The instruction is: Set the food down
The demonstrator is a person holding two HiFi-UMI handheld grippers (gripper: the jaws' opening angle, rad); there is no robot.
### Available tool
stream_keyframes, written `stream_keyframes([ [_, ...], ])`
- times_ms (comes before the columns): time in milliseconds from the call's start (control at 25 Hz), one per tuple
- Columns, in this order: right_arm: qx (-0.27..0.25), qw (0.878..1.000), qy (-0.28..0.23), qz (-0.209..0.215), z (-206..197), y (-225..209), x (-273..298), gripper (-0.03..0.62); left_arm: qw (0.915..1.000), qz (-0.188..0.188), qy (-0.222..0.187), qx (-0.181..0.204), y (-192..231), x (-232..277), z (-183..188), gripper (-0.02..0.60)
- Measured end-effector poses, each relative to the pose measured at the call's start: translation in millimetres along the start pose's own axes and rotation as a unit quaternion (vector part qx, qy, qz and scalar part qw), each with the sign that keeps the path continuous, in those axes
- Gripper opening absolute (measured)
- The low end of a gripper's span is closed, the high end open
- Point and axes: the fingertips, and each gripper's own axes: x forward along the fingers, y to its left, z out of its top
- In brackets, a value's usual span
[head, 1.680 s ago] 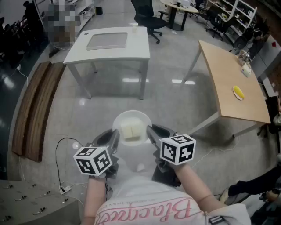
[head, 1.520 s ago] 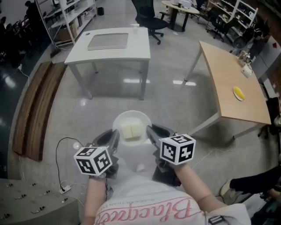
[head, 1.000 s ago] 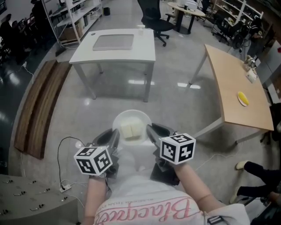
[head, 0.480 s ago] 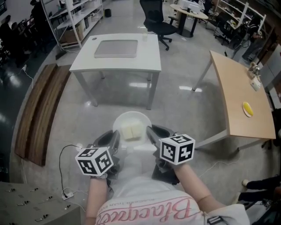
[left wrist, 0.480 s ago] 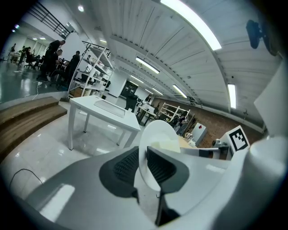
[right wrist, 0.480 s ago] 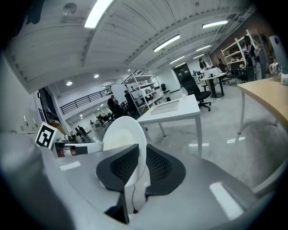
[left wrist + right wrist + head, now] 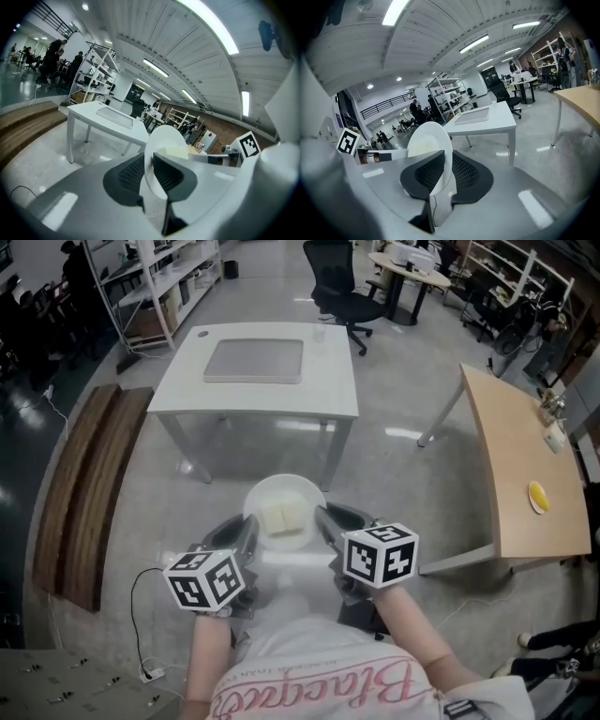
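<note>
Head view: the plate (image 7: 281, 495) bearing the pale food (image 7: 284, 518) hangs above the floor (image 7: 422, 484), left gripper (image 7: 246, 538) at its 8 o'clock rim, right gripper (image 7: 323, 526) at 4 o'clock, white worktop (image 7: 258, 381) well off at 12. Left gripper view alone shows its fingers (image 7: 129, 173) pinching the rim, food half hidden behind one. Right gripper view shows its fingers (image 7: 466, 173) likewise pinching; food barely discernible.

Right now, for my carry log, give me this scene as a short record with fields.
held item: white plate with pale food on it
left gripper: shut on the plate's left rim
right gripper: shut on the plate's right rim
plate position: in the air, not on any table
ahead: white table with a grey mat on top
right side: wooden table
</note>
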Motion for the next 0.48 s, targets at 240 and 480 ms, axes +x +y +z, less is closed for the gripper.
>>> stream_keyframes([
  [240, 0.001, 1.0, 0.0, -0.008, 22, -9, 27, 0.053, 1.0, -0.004, -0.001, 0.0, 17, 25, 23, 0.058],
  [480, 0.002, 1.0, 0.005, -0.017, 37, -20, 50, 0.054, 1.0, -0.007, 0.004, -0.003, 31, 47, 37, 0.058],
])
